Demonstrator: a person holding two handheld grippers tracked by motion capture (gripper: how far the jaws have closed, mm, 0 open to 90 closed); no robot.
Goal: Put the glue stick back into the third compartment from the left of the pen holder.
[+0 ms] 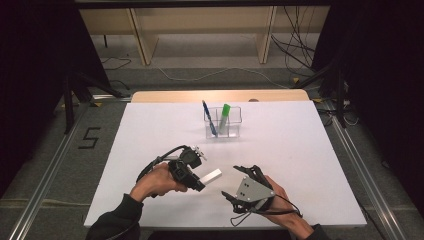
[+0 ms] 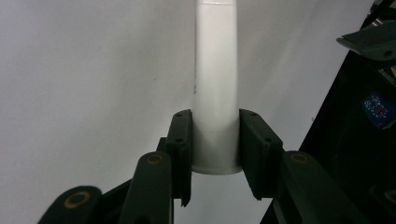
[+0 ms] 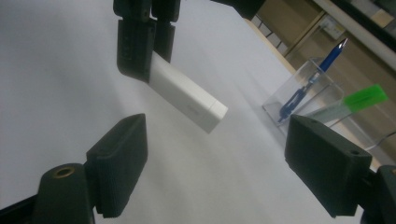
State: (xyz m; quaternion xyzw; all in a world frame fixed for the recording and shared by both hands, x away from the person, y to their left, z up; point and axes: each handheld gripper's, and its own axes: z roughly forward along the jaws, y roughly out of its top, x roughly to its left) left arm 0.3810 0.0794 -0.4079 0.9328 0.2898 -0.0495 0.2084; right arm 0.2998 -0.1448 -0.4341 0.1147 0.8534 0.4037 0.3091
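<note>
The surface (image 1: pixel 300 165) is a white rectangular sheet, with a strip of pale wood showing along its far edge at twelve o'clock. Standing directly on it, toward twelve o'clock of its middle, is a clear plastic holder (image 1: pixel 223 131) with compartments. A blue pen (image 1: pixel 208 118) leans in the holder's nine-o'clock side, and a green-capped marker (image 1: pixel 224 116) stands upright just beside it, toward three o'clock.
</note>
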